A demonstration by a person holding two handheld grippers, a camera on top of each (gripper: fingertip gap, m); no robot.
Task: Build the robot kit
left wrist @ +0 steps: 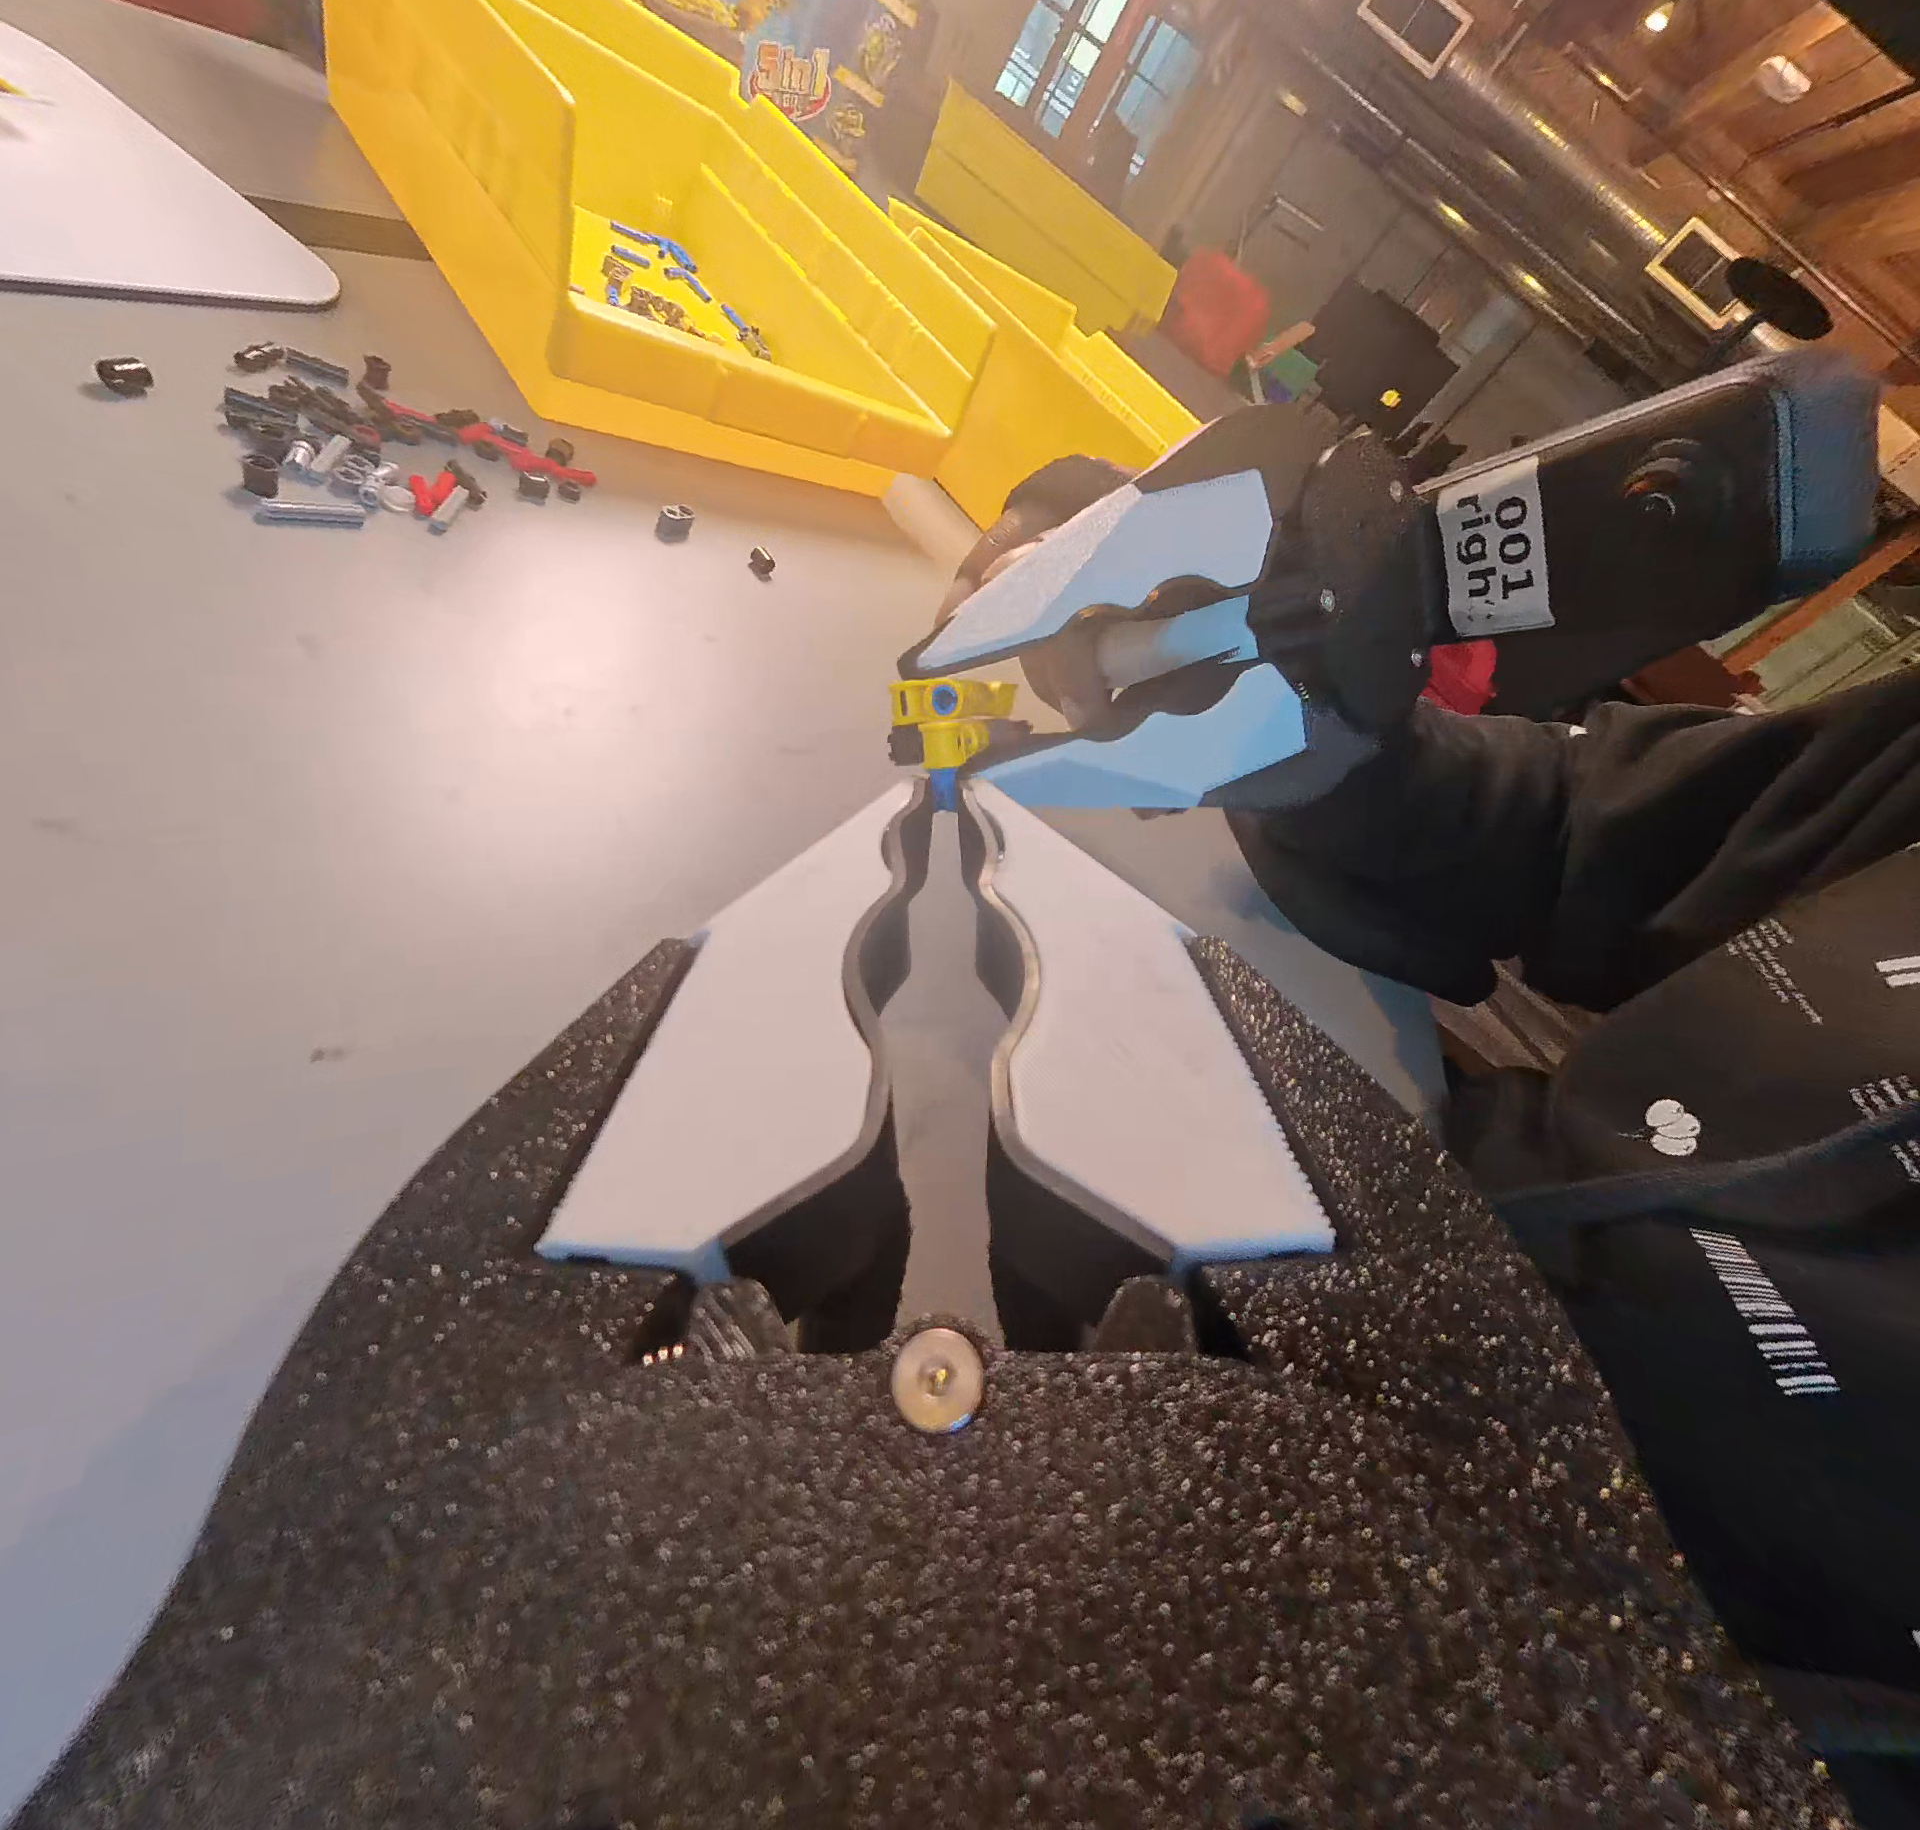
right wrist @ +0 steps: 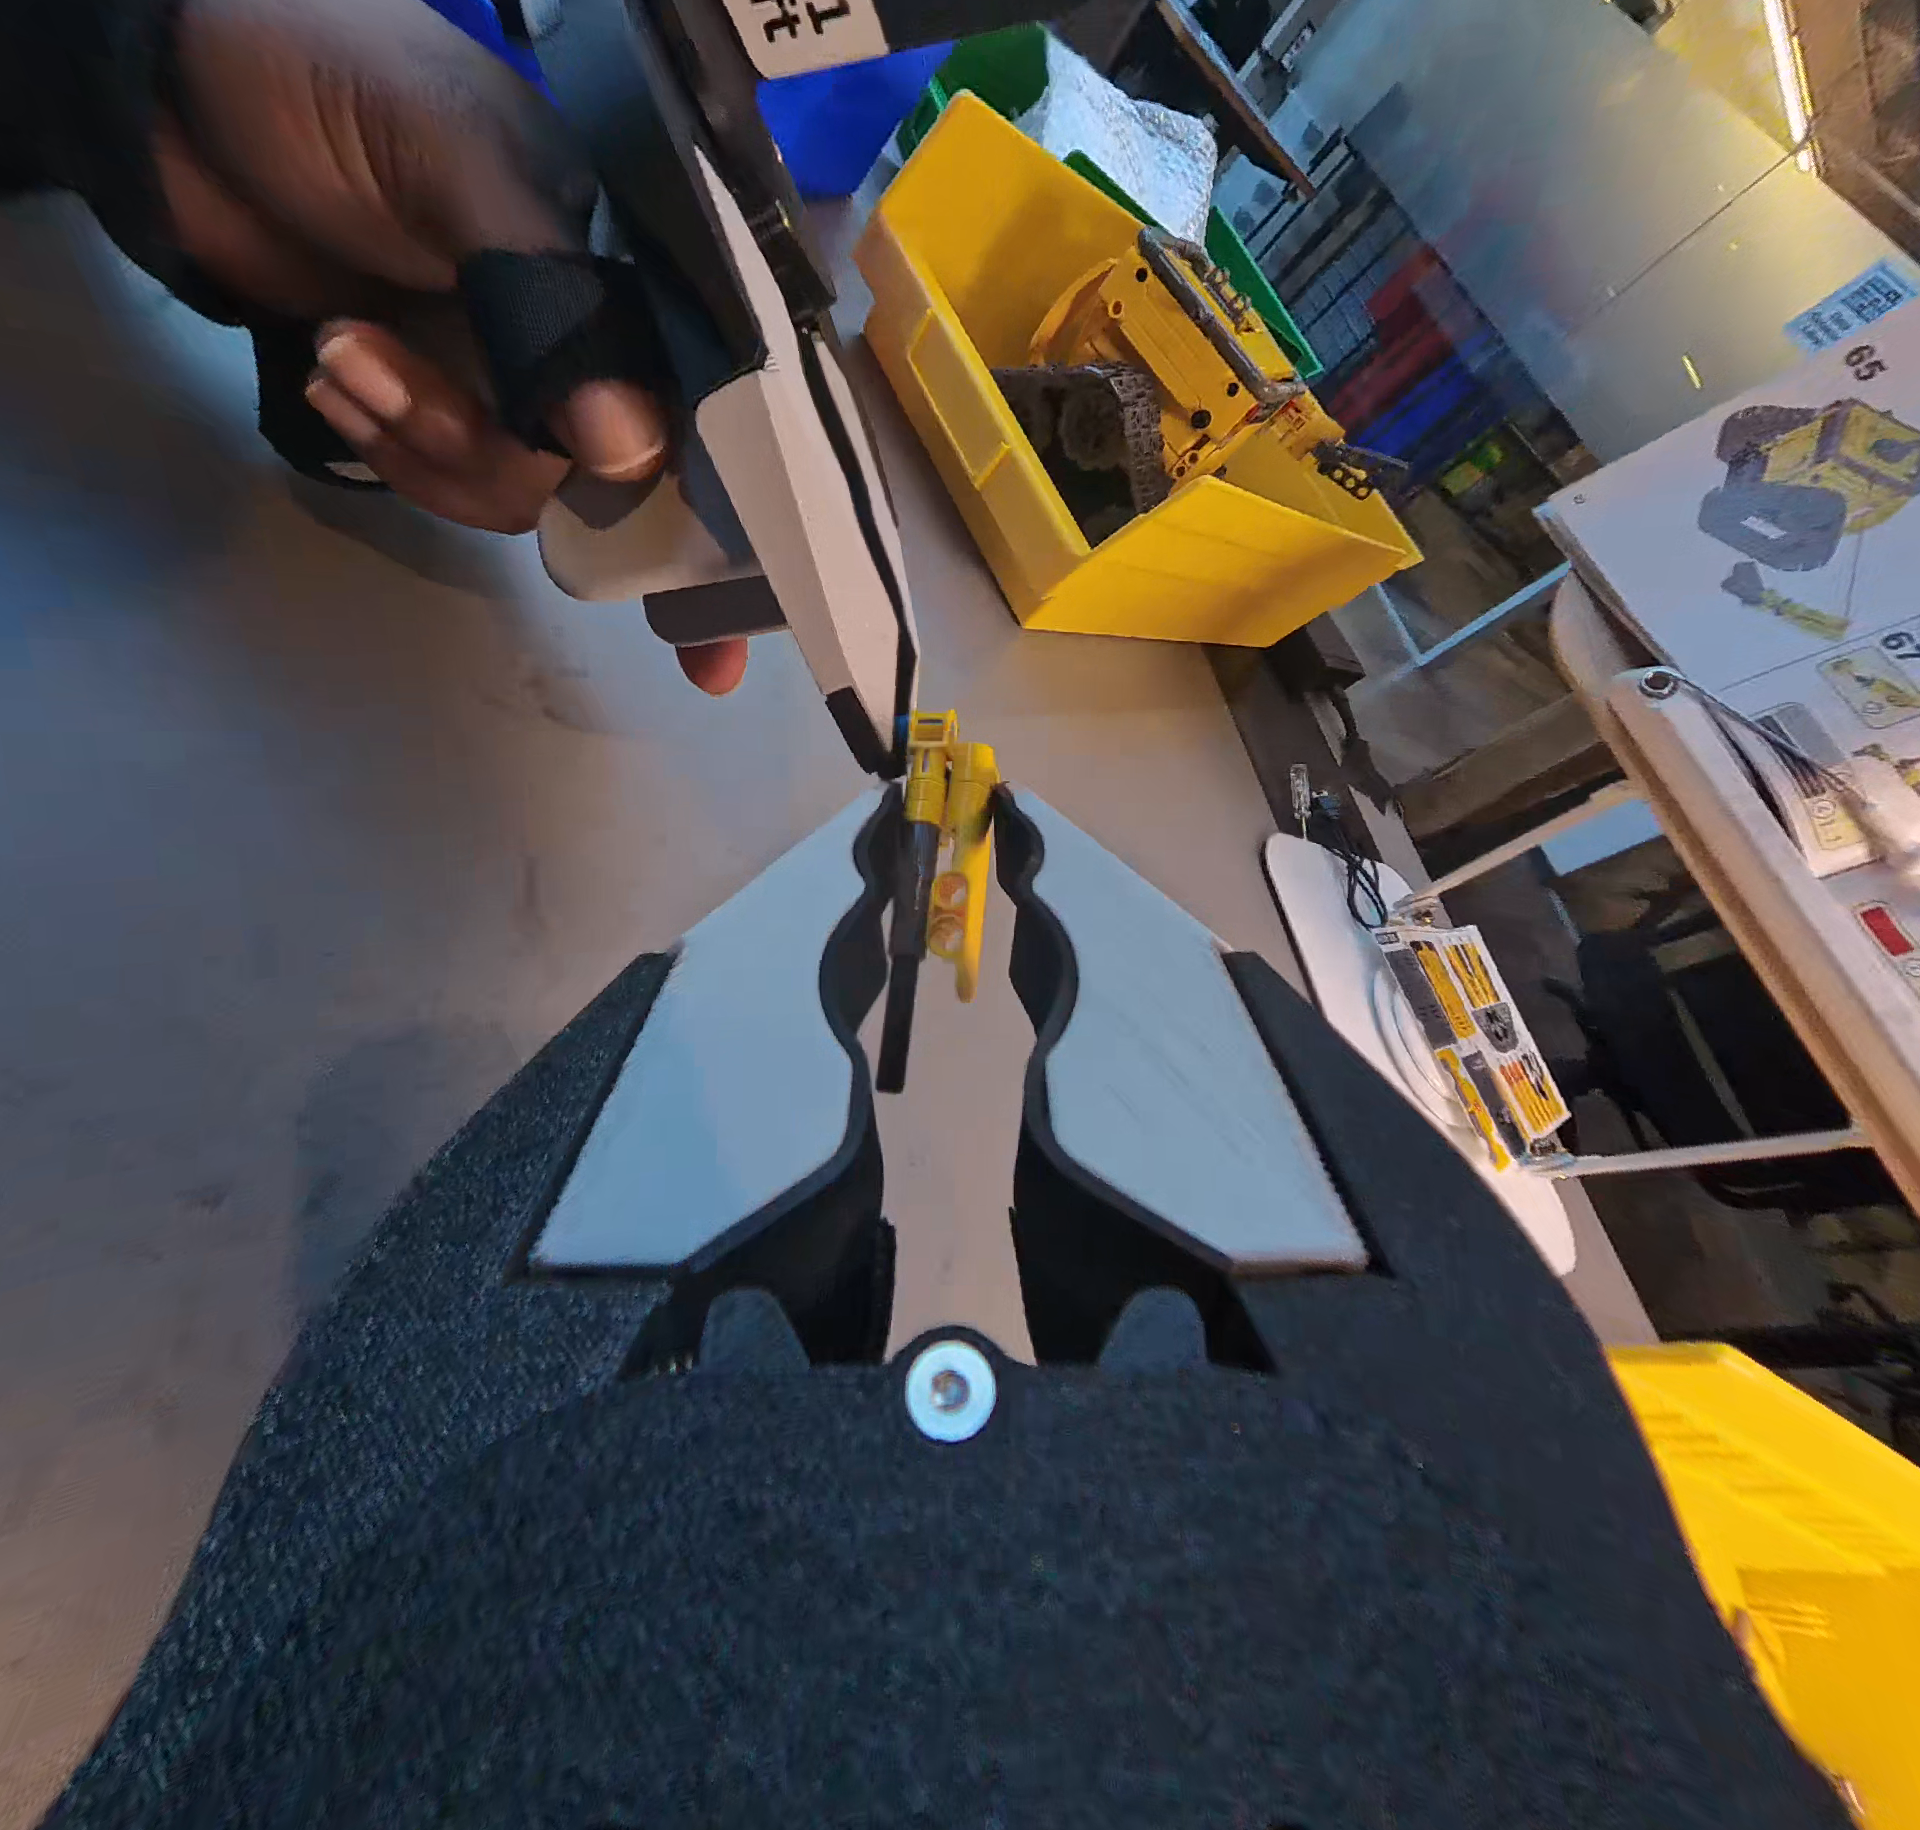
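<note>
Meeting tip to tip, both grippers' jaws clamp 1 small yellow brick assembly (right wrist: 948, 814) between them.

**Grey table with bins and loose parts**

The grey table (left wrist: 364, 741) carries yellow bins (left wrist: 644, 253) along the top of the left wrist view. Small black, red and grey parts (left wrist: 395, 440) lie scattered at upper left, beside a pale mat (left wrist: 125, 211).
</note>
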